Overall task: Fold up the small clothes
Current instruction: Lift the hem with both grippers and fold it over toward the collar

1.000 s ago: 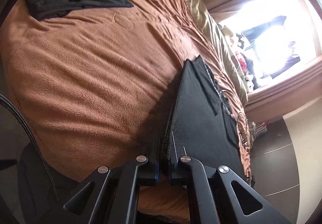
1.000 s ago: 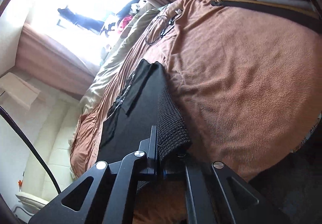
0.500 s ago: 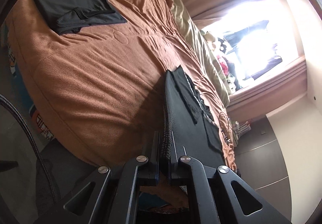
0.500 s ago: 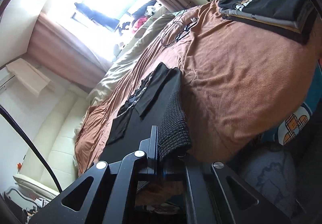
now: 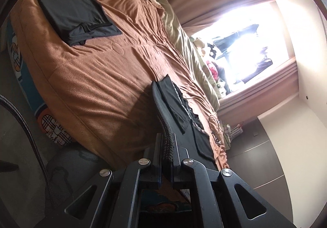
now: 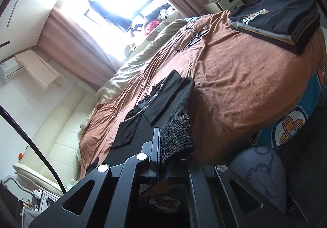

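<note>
left gripper (image 5: 168, 146) is pinching one knit corner of the black garment (image 5: 179, 109), right gripper (image 6: 163, 146) is clamped on the other corner, so the cloth hangs stretched between them, its far end on the bed (image 5: 92, 76). further ahead of the left gripper sits a folded dark piece (image 5: 75, 17). past the right gripper, off to its right, there's a stack of folded clothes (image 6: 280, 17).
</note>
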The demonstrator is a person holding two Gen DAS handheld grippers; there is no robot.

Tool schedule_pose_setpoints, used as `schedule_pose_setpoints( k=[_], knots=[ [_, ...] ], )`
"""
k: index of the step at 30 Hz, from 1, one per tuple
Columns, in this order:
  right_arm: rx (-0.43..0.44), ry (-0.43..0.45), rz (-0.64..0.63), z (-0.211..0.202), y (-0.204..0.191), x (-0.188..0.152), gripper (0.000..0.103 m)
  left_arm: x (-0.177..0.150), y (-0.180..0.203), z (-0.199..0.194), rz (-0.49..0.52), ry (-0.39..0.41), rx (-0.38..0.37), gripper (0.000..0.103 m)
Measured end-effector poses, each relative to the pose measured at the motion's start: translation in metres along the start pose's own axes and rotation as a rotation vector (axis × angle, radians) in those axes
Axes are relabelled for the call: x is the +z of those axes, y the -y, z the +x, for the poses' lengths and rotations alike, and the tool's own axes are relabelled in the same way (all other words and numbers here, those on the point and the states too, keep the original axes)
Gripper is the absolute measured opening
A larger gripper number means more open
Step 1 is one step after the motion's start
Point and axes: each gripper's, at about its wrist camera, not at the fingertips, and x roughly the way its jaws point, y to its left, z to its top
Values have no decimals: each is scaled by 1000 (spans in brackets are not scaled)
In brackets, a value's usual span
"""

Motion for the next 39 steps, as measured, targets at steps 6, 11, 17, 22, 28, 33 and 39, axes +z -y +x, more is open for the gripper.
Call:
schedule_pose_setpoints(
  k=[6,11,17,22,28,33,39],
  knots=[
    [8,12,-20,-16,-9,-2,0,0,5,-18,10,14,-28,5],
    [35,26,-31,-25,-16,-1,0,3,12,-33,21,34,-54,5],
    [56,43,-38,-25,-20,8,0,11,18,-43,16,57,-72,5],
    [75,55,-35,-15,-23,16,0,19,27,-43,22,62,-82,5],
    [87,42,-49,5,-30,35,0,35,41,-32,30,77,-77,5],
    [92,38,-44,26,-30,46,0,52,52,-12,40,75,-68,5],
    [90,25,-49,69,-35,68,0,77,64,19,52,67,-39,5]
  ],
)
